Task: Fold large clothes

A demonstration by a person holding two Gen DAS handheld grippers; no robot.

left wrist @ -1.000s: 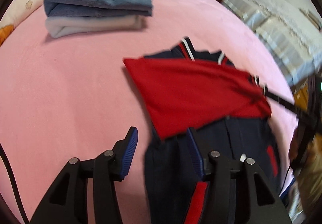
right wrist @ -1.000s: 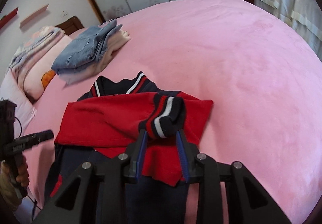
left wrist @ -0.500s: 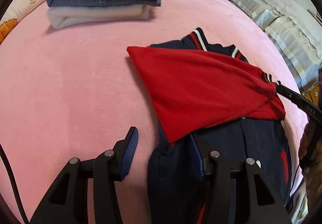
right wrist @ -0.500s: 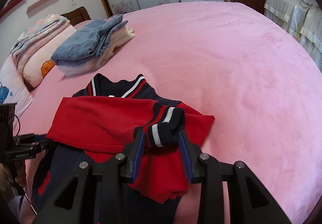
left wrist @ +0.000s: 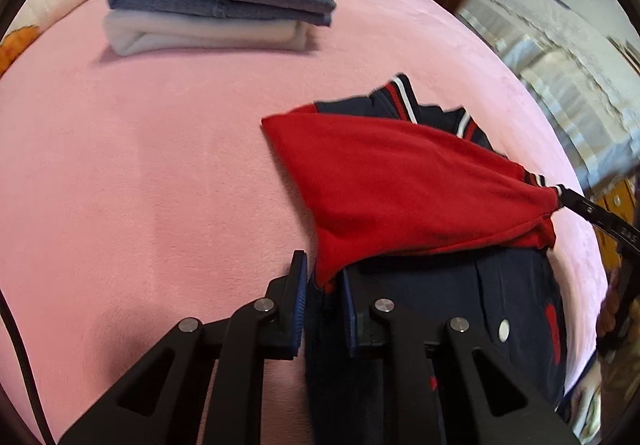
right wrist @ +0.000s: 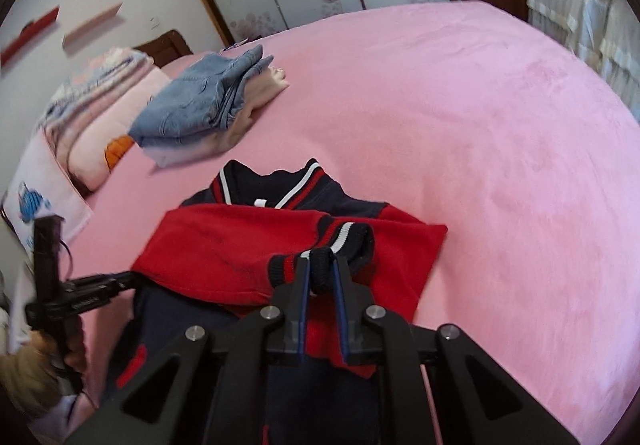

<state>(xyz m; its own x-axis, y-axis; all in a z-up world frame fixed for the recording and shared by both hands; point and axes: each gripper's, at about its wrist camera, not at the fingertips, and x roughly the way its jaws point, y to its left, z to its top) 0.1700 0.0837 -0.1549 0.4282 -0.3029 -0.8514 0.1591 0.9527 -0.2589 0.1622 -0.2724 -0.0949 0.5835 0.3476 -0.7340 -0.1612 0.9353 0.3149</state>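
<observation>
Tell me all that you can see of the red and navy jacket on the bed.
The jacket lies flat on the pink bed cover, collar away from the cameras. Its body is navy, its sleeves red; the collar and cuffs are ribbed knit with red and white stripes. The fabric looks soft, like fleece. One red sleeve is folded across the chest. The right gripper is shut on its striped cuff. The left gripper pinches the jacket's left edge, where that sleeve bends.
</observation>
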